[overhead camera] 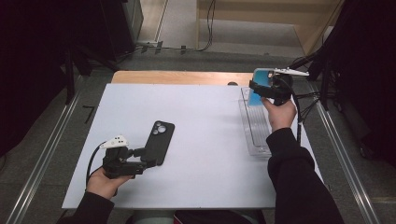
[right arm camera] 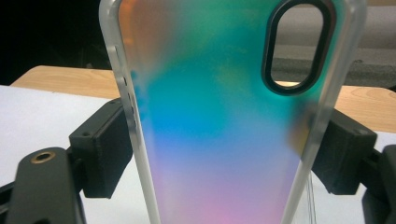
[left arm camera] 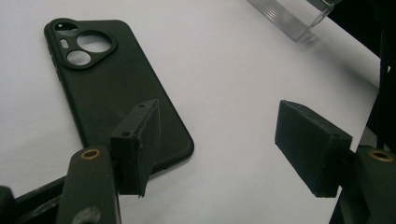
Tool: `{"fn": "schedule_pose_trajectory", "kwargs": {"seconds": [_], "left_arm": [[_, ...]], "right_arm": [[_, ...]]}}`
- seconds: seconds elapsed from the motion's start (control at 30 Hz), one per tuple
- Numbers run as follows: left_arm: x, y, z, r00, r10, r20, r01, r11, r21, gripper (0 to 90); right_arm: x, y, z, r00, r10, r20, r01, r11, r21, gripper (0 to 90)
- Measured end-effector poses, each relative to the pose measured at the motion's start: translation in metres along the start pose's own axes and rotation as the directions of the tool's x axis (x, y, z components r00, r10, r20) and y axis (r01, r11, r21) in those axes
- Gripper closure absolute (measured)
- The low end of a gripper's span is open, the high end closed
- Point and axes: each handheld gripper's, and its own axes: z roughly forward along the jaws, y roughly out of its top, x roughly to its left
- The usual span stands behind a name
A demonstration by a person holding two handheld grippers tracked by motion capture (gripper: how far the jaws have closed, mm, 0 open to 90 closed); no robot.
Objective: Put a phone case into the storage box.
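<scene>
A black phone case (overhead camera: 159,140) lies camera side up on the white sheet (overhead camera: 205,154). My left gripper (overhead camera: 141,157) sits at its near end, open. In the left gripper view the black case (left arm camera: 116,93) lies to the left; one jaw hangs over its near corner and the other stands over bare sheet, nothing pressed between them (left arm camera: 224,149). My right gripper (overhead camera: 259,87) is raised at the far right, shut on a translucent rainbow-tinted phone case (overhead camera: 256,95). In the right gripper view both pads clamp the long sides of this case (right arm camera: 219,93), which stands upright with its oval camera hole at the top.
A long clear plastic tray (overhead camera: 254,128) lies on the sheet's right side, below the held case; its corner (left arm camera: 289,18) shows in the left gripper view. The wooden table edge (overhead camera: 177,77) runs behind the sheet. Cables and dark stands flank the table.
</scene>
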Motion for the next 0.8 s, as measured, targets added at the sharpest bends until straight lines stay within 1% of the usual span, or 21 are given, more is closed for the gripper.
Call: {"fn": "schedule_pose_trajectory", "kwargs": {"seconds": [0.17,0.23,0.3,0.4,0.53,0.63,0.8], "left_arm": [[-0.001,0.0,0.0,1.0,0.005,-0.001,-0.005,1.0,0.002,31.9],[0.0,0.0,0.0,1.0,0.005,-0.001,-0.005,1.0,0.002,31.9],[0.0,0.0,0.0,1.0,0.005,-0.003,-0.005,1.0,0.002,31.9],[0.0,0.0,0.0,1.0,0.007,-0.004,-0.007,1.0,0.003,31.9],[-0.001,0.0,0.0,0.9999,0.008,-0.007,-0.008,1.0,0.005,31.9],[-0.001,0.0,0.001,0.9999,0.008,-0.007,-0.008,1.0,0.004,32.0],[-0.001,0.0,0.001,0.9999,0.008,-0.006,-0.008,0.9999,0.007,31.9]], "right_arm": [[-0.005,0.002,0.015,0.9998,0.007,0.016,-0.007,0.9999,0.012,15.6],[-0.007,0.002,0.02,0.9995,0.025,0.017,-0.026,0.9995,0.019,15.6],[-0.009,0.002,0.025,0.9994,0.03,0.02,-0.031,0.9993,0.019,15.6],[-0.011,0.001,0.033,0.9994,0.017,0.031,-0.017,0.9997,0.017,15.6],[-0.013,-0.002,0.042,0.999,0.01,0.044,-0.011,0.9995,0.029,15.6],[-0.014,-0.005,0.049,0.9986,0.007,0.053,-0.009,0.9995,0.031,15.5],[-0.016,-0.008,0.058,0.9965,0.008,0.084,-0.011,0.9993,0.037,15.4]]}}
